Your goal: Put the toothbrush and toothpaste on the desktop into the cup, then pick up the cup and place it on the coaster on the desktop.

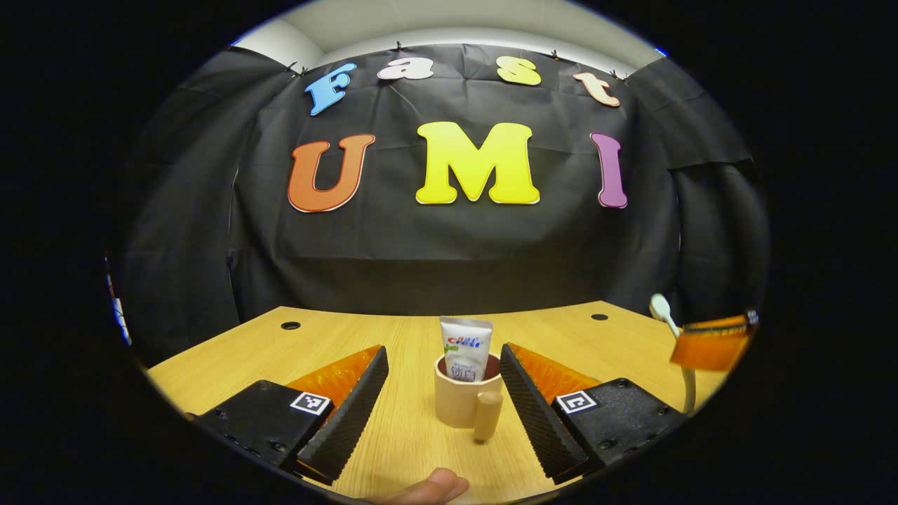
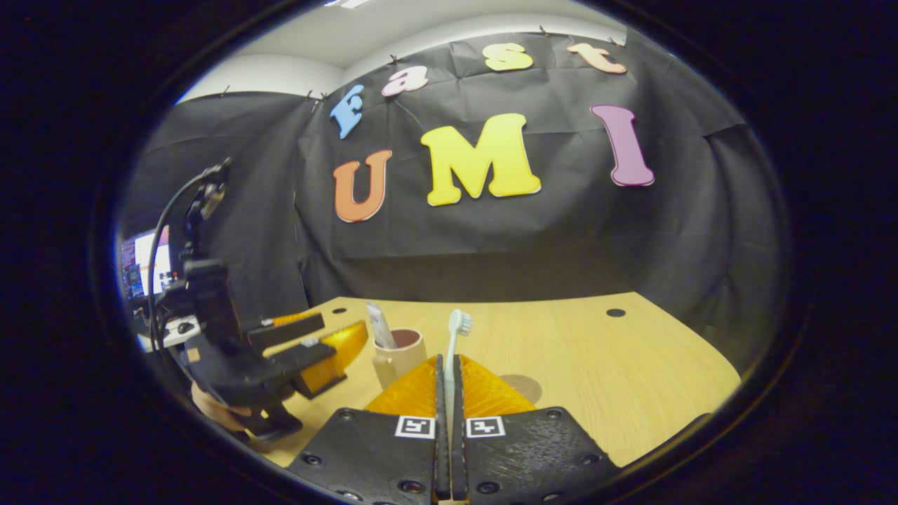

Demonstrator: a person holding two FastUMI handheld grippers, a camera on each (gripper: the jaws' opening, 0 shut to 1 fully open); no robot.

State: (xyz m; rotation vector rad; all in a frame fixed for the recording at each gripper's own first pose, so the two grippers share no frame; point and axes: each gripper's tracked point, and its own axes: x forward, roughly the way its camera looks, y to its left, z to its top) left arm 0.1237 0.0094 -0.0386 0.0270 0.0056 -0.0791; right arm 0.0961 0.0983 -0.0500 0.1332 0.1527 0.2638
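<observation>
Holding toothbrush (image 2: 450,365) upright, right gripper (image 2: 449,393) clenched on its handle, head up, apparently for lowering into cup (image 1: 466,398) | toothpaste (image 1: 464,348) already stands in cup | left gripper (image 1: 443,393) released, fingers flanking cup, not touching | coaster (image 2: 520,387) likely the round mat behind right gripper | wooden desktop (image 1: 393,449), black cloth walls.

Beige cup (image 1: 466,403); pale-green toothbrush (image 2: 454,351); white toothpaste (image 1: 464,348); wood-grain desktop (image 1: 407,435).

Light wooden desktop (image 1: 393,337) with round cable holes, a handled cup (image 1: 466,401) upright on it.
</observation>
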